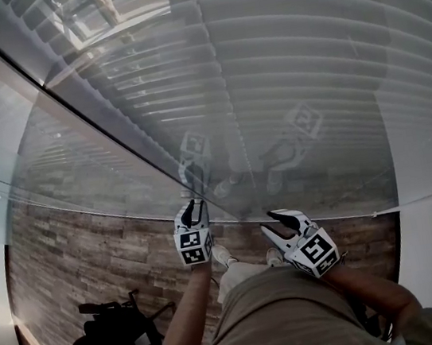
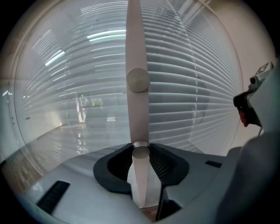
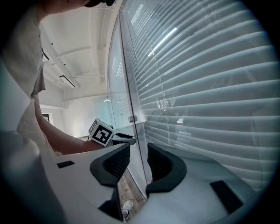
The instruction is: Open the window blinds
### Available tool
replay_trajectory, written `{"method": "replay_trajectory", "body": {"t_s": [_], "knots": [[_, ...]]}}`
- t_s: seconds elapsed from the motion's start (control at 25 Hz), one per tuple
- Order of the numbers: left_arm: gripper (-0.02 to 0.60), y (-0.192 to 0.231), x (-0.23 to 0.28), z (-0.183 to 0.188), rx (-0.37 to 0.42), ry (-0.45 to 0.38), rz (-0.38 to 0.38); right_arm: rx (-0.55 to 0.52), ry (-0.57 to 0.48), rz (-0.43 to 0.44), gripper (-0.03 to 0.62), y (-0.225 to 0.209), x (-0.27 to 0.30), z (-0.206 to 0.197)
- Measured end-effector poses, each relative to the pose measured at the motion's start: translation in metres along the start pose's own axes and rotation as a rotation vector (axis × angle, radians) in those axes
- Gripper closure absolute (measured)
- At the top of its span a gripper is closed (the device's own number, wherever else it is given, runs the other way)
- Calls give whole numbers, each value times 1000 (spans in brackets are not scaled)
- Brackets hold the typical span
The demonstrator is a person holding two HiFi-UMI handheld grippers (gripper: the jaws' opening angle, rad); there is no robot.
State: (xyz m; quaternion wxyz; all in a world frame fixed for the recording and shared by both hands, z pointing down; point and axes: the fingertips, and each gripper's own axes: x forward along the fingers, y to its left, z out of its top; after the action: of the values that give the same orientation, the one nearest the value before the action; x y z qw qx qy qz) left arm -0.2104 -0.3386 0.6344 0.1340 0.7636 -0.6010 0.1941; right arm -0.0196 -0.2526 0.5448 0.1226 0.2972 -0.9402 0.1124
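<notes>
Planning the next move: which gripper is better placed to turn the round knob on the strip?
Probably left: the left gripper grips the round knob on the vertical strip; the right gripper is open, only the glass edge between its jaws.

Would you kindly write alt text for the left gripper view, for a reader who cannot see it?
The left gripper clamps a pale vertical rod with a round metal fitting, seen up close between its black jaws. Behind it, white slatted blinds fill the background.
</notes>
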Motion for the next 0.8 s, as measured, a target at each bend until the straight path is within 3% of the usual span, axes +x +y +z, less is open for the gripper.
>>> {"method": "replay_trajectory", "body": {"t_s": [0.36,0.56,0.8], "knots": [[446,8,-1,0,-211,-26,-65,-7,5,14,464,6,7,2],[446,10,0,-2,-398,-42,-139,-18,-8,25,464,7,11,6],[446,10,0,-2,-544,-57,-222,-13,2,33,464,10,11,4]]}}
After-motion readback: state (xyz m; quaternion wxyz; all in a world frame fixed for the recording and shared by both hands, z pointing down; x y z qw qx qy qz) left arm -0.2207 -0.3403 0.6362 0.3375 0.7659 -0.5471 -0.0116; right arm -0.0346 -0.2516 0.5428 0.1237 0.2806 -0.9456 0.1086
